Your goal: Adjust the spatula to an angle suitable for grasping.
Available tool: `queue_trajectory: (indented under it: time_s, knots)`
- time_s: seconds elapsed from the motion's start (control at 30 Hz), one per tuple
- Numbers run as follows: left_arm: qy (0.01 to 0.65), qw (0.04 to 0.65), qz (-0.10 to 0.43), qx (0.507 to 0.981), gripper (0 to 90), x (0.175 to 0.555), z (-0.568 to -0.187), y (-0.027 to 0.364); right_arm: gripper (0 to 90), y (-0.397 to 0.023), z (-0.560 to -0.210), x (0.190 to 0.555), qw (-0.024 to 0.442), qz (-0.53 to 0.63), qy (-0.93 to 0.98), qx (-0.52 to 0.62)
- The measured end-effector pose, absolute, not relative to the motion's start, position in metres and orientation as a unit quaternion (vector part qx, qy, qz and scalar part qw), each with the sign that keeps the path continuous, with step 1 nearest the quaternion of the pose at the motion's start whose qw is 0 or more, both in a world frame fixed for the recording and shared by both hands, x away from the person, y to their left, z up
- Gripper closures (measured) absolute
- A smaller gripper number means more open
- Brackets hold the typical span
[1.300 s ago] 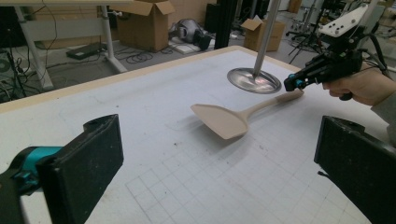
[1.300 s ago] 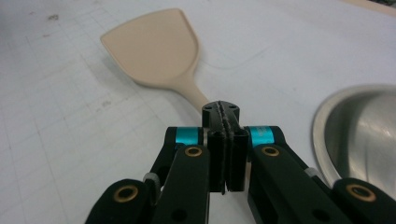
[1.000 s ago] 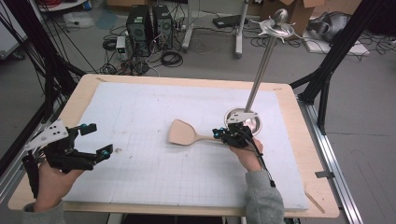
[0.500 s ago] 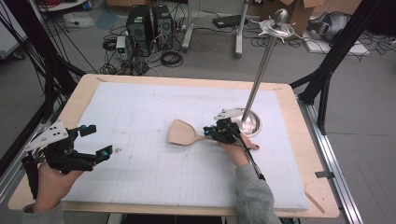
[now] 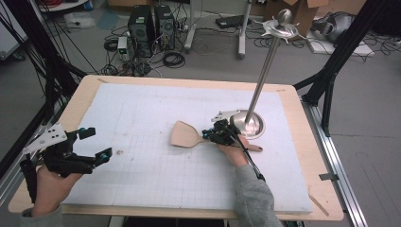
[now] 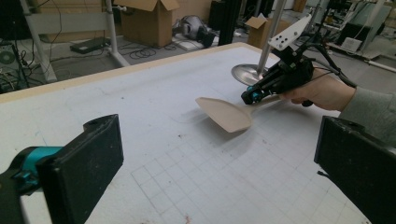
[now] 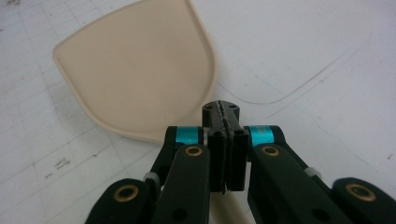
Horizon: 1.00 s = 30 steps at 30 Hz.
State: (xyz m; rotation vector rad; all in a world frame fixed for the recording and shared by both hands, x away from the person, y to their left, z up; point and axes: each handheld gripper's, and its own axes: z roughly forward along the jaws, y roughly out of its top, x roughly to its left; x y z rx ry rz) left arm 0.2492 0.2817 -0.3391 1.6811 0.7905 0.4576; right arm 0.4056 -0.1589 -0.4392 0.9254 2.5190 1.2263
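Spatula blade juts beyond shut right claw

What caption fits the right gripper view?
Right gripper, jaws shut on the handle of a beige spatula, its blade over the white gridded mat.

A lab: computer towers, floor cables, cardboard boxes.

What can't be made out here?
- Spatula handle: hidden under the right gripper and hand in the high view; in the right gripper view its fingers cover the neck.
- Left gripper: fingers cut off by the bottom edge of its own view.
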Motion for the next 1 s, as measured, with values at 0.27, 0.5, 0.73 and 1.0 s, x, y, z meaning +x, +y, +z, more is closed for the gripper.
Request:
queue_trajectory:
  time_s: [0.27,0.5,0.73,1.0]
  knots:
    - [0.336,0.574,0.193,0.722,1.7,0.25,-0.34,0.278,90.0,-0.162,-0.44,0.405,0.063,0.421,0.848,0.315]
    - [0.336,0.574,0.194,0.721,1.7,0.25,-0.34,0.279,90.0,-0.158,-0.437,0.396,0.051,0.408,0.862,0.296]
    - [0.334,0.576,0.195,0.72,1.7,0.249,-0.338,0.28,90.0,-0.154,-0.436,0.383,0.051,0.403,0.87,0.278]
    - [0.333,0.577,0.197,0.72,1.7,0.249,-0.337,0.278,90.0,-0.156,-0.439,0.372,0.038,0.418,0.863,0.281]
